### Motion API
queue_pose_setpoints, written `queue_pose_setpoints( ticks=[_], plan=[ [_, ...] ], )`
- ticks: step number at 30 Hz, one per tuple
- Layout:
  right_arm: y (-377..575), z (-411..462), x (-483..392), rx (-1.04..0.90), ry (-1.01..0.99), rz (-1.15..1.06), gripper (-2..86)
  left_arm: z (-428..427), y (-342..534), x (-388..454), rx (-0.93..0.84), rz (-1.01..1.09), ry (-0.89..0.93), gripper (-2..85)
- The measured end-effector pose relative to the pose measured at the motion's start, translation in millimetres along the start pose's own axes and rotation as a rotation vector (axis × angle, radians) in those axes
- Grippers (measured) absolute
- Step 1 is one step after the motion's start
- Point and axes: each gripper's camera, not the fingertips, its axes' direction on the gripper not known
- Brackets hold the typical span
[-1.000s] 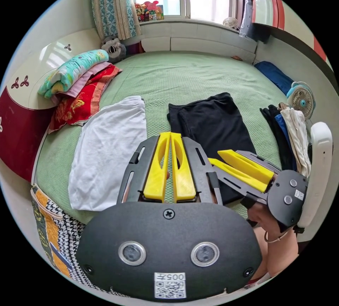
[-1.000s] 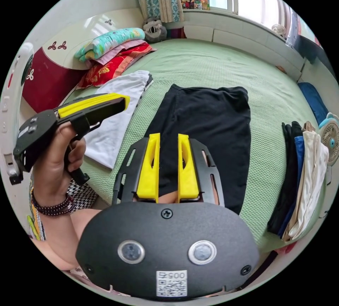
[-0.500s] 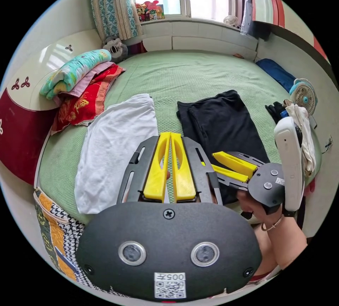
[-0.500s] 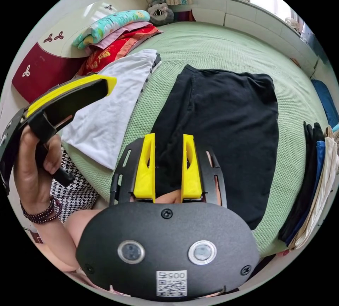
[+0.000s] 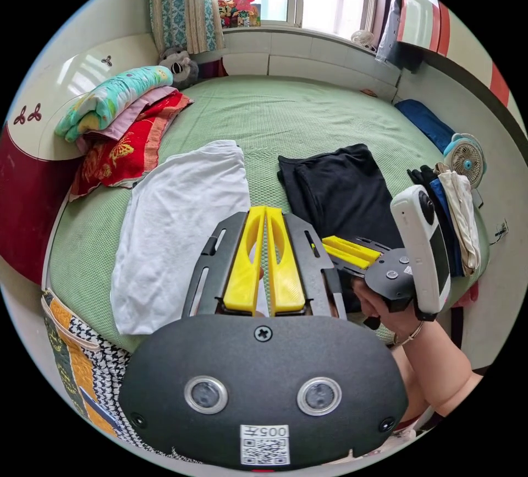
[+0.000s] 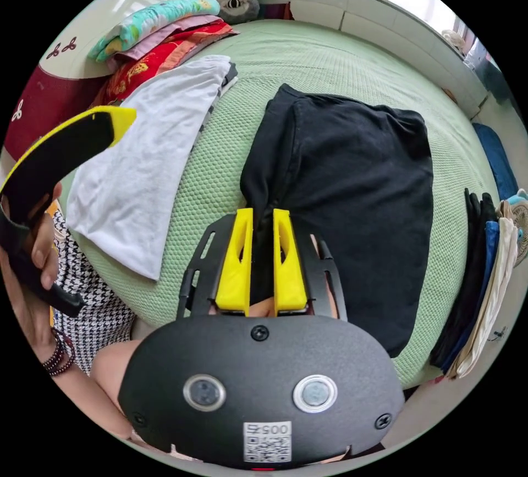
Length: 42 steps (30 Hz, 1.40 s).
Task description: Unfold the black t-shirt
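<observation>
Right gripper view: we pinch the black t-shirt (image 6: pixel 352 196).
Our right gripper (image 6: pixel 263 218) nips its near edge; the left gripper (image 5: pixel 266 213) is clenched, empty. Next, we lift.

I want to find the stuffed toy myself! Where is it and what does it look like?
Look at the green bed, then go to its far corner below the patterned curtain. The grey plush toy sits there, just beyond the stack of bright folded blankets; unlike these flat cloths, it is round and furry.

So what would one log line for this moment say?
black t-shirt: folded on bed | right gripper: closing on its near edge | left gripper: shut, empty
</observation>
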Motion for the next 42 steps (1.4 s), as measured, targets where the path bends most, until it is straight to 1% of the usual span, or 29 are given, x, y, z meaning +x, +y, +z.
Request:
queue_pose_setpoints(
  ticks=[4,7,17,22,24,28,31,33,35,38,42],
  plan=[
    [7.7,-7.3,19.5,0.008,-0.105,0.045,3.1,2.6,-4.7,-1.3,-0.013,0.015,0.002,-0.3],
    [18.7,-17.3,28.4,0.041,-0.143,0.054,0.2,5.7,-9.5,-0.1,-0.024,0.024,0.015,-0.2],
    [60.0,-36.2,57.8,0.105,-0.159,0.129,-0.9,17.3,-26.7,-2.9,-0.067,0.020,0.044,0.1],
    [89.8,-50.4,72.1,0.158,-0.092,0.182,-0.8,33.8,-38.3,-1.1,-0.100,0.031,0.092,1.3],
    [99.8,-54.0,78.2,0.165,-0.092,0.207,-0.8,49.5,-46.8,-1.4,-0.130,0.030,0.112,3.5],
    [125.3,-66.2,88.3,0.202,-0.069,0.270,-0.9,77.3,-58.4,1.4,-0.187,0.044,0.103,5.1],
    [145.2,-81.5,93.4,0.246,-0.033,0.315,-0.9,95.2,-64.3,5.2,-0.226,0.051,0.158,6.6],
    [157.9,-91.4,97.1,0.269,-0.003,0.343,-0.9,99.7,-69.5,8.8,-0.225,0.058,0.222,8.3],
    [172.2,-102.0,102.4,0.301,0.026,0.380,-0.9,99.7,-73.5,12.6,-0.213,0.074,0.231,9.5],
    [199.9,-123.0,115.0,0.367,0.086,0.469,-0.9,105.1,-77.7,19.1,-0.220,0.097,0.234,11.5],
    [245.9,-158.7,128.9,0.490,0.262,0.622,-0.9,119.6,-80.5,28.1,-0.246,0.106,0.283,13.5]
  ],
)
